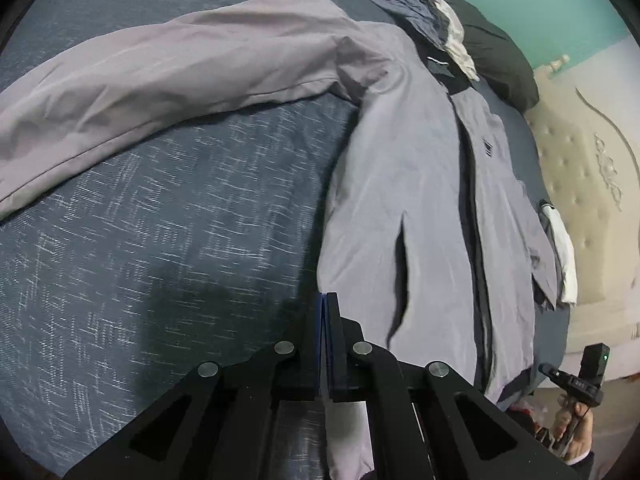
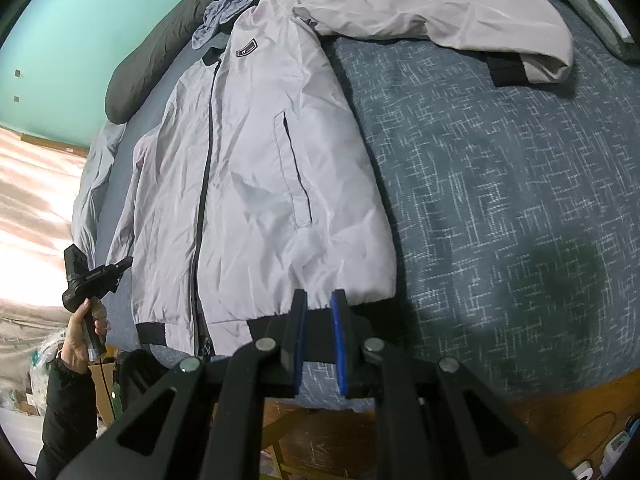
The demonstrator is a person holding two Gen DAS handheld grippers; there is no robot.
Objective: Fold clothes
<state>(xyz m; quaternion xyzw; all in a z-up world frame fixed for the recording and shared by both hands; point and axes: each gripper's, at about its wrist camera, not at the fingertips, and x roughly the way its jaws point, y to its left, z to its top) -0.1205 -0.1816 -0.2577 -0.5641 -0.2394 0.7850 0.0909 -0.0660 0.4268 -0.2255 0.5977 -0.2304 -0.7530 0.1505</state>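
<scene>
A light grey jacket (image 2: 256, 168) lies front-up on the bed (image 2: 500, 200), zipped closed, its collar toward twelve o'clock in the right wrist view and its dark elastic hem at six o'clock, close to the bed's near edge. One sleeve (image 2: 432, 12) stretches flat toward two o'clock, ending in a black cuff (image 2: 506, 70). The other sleeve seems to hang off the bed side at nine o'clock, mostly hidden.

The right gripper (image 2: 319, 300) hovers just short of the hem with its blue-padded jaws apart and nothing between them. In its own view the left gripper (image 1: 325, 300) has its jaws pressed together; whether a fold of cloth is pinched there I cannot tell, though grey fabric does show below the fingers. A hand (image 2: 86, 328) holds its handle at eight o'clock.

The cloth looks thin, crinkly and smooth, probably a light nylon shell: soft, floppy, likely slippery against the pads and quick to slide on itself once folded. A pinch on bare fabric may slip, so the gathered hem band, the cuff or the shoulder seam (image 2: 308, 24) would be the surer holds. The slit pocket (image 2: 296, 176) is a snag risk.
</scene>
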